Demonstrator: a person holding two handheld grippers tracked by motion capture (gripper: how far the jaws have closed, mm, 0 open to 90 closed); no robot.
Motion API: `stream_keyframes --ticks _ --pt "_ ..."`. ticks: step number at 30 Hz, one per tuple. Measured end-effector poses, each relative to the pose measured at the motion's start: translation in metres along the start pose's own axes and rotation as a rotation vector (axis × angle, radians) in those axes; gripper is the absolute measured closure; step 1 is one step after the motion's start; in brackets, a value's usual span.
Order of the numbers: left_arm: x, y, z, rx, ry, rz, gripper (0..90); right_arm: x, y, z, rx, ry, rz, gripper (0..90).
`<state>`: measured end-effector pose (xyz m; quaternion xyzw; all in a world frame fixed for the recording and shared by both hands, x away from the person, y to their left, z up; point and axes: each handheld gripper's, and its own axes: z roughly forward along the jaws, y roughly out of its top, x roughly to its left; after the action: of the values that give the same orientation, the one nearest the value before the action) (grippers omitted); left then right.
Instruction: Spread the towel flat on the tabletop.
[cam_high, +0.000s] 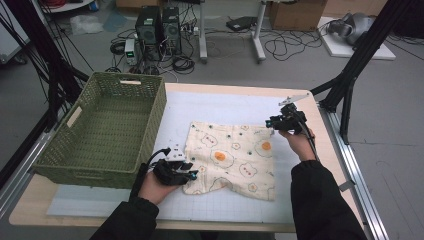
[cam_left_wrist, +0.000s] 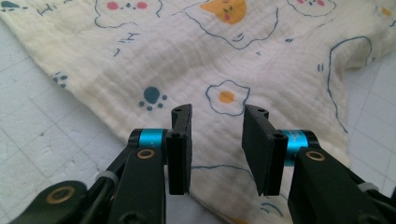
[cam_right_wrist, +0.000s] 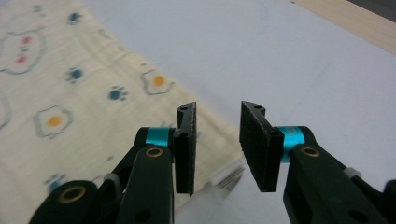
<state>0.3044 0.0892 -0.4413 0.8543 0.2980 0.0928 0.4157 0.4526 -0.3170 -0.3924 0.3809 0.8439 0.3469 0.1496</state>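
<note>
High view: printed cloth spread flat on white mat of table, right of green woven basket.
Left claw released, jaws apart, low over cloth's near-left corner. Right claw released, jaws apart, over cloth's far-right corner; right gripper view shows that corner's edge and a small tag beneath the jaws.

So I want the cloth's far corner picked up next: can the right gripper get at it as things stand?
Probably yes: the right gripper is open just above the cloth at its far right corner, and nothing lies between.
</note>
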Motion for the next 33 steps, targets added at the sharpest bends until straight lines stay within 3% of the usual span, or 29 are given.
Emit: stream_keyframes --ticks 5,8,9,11,13,16,18,20,22,25,30,33 --pt "-0.003 0.000 -0.004 0.000 -0.003 0.006 62.8 0.028 -0.025 -0.013 -0.035 0.124 -0.054 61.8" --pt "-0.004 -0.001 -0.006 0.010 -0.007 0.003 62.1 0.047 -0.044 -0.020 -0.038 0.173 -0.098 59.8" --pt "-0.005 -0.001 -0.008 0.017 -0.013 0.006 61.7 0.054 -0.050 -0.023 -0.014 0.229 -0.091 58.4" --pt "-0.007 -0.002 -0.009 0.021 -0.027 0.008 61.7 0.070 -0.063 -0.032 -0.053 0.251 -0.147 59.0" --pt "-0.009 -0.003 -0.011 0.033 -0.044 0.010 61.0 0.084 -0.075 -0.038 -0.046 0.320 -0.152 58.3" --pt "-0.014 -0.005 -0.010 0.055 -0.059 0.029 61.0 0.102 -0.091 -0.044 -0.039 0.387 -0.198 57.5" --pt "-0.016 -0.007 -0.009 0.073 -0.065 0.045 63.5 0.114 -0.102 -0.046 -0.025 0.456 -0.226 58.0" --pt "-0.016 -0.008 -0.009 0.071 -0.065 0.061 70.2 0.122 -0.110 -0.044 0.012 0.484 -0.272 61.6" --pt "-0.014 -0.008 -0.009 0.072 -0.080 0.065 86.5 0.127 -0.115 -0.042 0.029 0.458 -0.305 70.2" --pt "-0.015 -0.008 -0.010 0.070 -0.077 0.065 88.9 0.123 -0.116 -0.040 0.026 0.470 -0.284 88.2" --pt "-0.016 -0.007 -0.022 0.040 -0.070 0.067 89.2 0.122 -0.118 -0.046 0.036 0.495 -0.307 89.5" --pt "-0.020 -0.007 -0.031 0.009 -0.073 0.063 89.0 0.120 -0.122 -0.055 -0.003 0.500 -0.287 89.3"
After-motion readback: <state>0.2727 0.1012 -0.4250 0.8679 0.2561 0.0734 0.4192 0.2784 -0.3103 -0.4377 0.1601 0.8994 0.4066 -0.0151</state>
